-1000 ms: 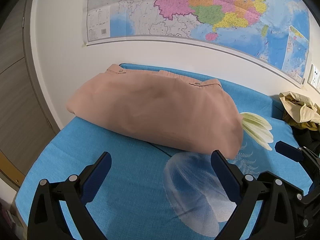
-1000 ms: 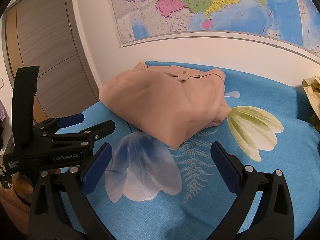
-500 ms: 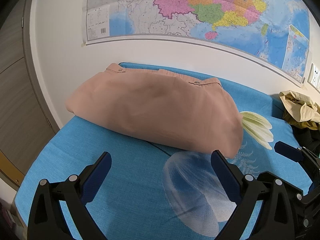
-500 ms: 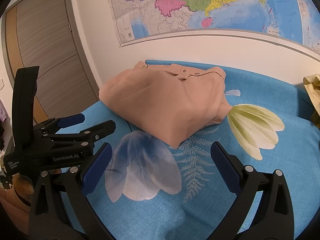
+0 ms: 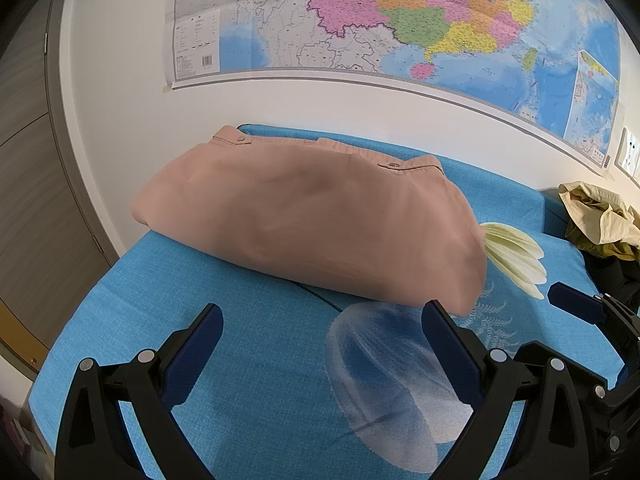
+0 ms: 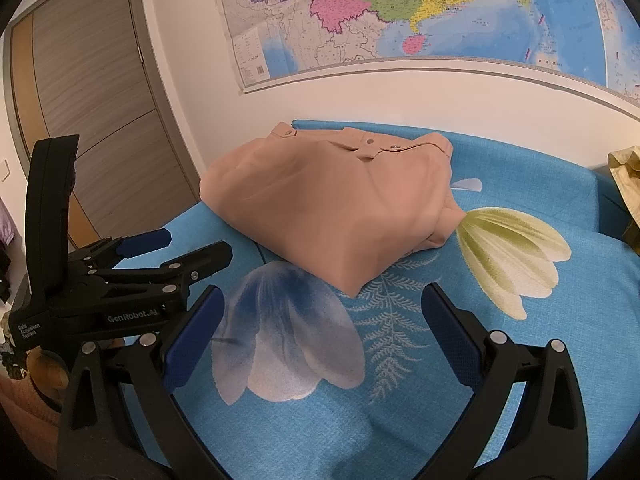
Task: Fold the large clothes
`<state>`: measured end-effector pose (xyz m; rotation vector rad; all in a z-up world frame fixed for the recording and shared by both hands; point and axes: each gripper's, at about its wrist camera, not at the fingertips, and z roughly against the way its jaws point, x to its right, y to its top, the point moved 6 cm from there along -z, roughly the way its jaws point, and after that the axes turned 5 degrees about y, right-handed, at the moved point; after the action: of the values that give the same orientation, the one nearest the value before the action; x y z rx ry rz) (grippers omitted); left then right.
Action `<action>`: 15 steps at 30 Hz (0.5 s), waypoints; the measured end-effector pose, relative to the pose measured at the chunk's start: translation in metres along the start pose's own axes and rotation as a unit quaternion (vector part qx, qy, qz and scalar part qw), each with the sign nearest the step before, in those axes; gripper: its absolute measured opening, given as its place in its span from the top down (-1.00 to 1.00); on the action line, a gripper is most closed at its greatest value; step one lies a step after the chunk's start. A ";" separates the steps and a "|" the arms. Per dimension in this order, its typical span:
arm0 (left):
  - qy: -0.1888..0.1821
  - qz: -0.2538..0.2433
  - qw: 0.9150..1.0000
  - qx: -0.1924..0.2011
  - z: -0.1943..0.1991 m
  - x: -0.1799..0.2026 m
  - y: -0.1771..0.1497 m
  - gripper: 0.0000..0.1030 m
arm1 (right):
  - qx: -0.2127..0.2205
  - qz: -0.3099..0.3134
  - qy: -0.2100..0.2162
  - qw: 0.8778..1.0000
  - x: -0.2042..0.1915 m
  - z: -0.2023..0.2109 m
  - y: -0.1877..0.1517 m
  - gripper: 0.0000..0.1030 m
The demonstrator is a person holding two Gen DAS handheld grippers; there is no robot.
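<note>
Here, on a blue flower-print bedspread (image 5: 256,344), the pink garment (image 5: 320,224) lies folded into a compact bundle at the far left of the bed, its buttoned waistband (image 6: 372,142) turned toward the wall beneath a large map (image 5: 400,20). Left to right: the left gripper (image 5: 320,320) hovers near the bundle's front edge with its jaws spread wide and nothing between them; the right gripper (image 6: 322,300) hangs beside it, likewise wide open and empty, just short of the bundle's near corner. In the right wrist view the left gripper (image 6: 180,246) shows at the left edge, clear of the cloth. Farther right, a crumpled yellow-beige garment (image 5: 600,216) sits in a heap at the bed's far edge. The folding of the pink piece looks essentially finished, with perhaps only tidying left; the heap on the right appears still to be done. Compared with a second ago, almost nothing differs: the bundle and both grippers sit where they did, apart from a slight shift in the right wrist view.
</note>
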<state>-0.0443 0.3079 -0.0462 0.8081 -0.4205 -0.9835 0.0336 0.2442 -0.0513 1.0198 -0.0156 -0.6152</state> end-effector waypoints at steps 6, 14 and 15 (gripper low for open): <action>-0.001 -0.004 1.000 0.006 0.002 0.001 0.000 -0.86 | 0.001 0.000 0.000 1.000 0.000 0.001 0.000 -0.89; -0.030 -0.030 0.999 0.006 0.004 0.033 -0.002 -0.86 | 0.016 -0.025 -0.025 0.999 0.021 0.028 -0.008 -0.89; -0.039 -0.034 0.999 0.003 0.003 0.039 -0.003 -0.86 | 0.020 -0.033 -0.033 0.999 0.028 0.036 -0.011 -0.89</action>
<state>-0.0280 0.2721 -0.0481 0.7960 -0.4651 -1.0795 0.0411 0.1978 -0.0482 1.0418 -0.0537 -0.7109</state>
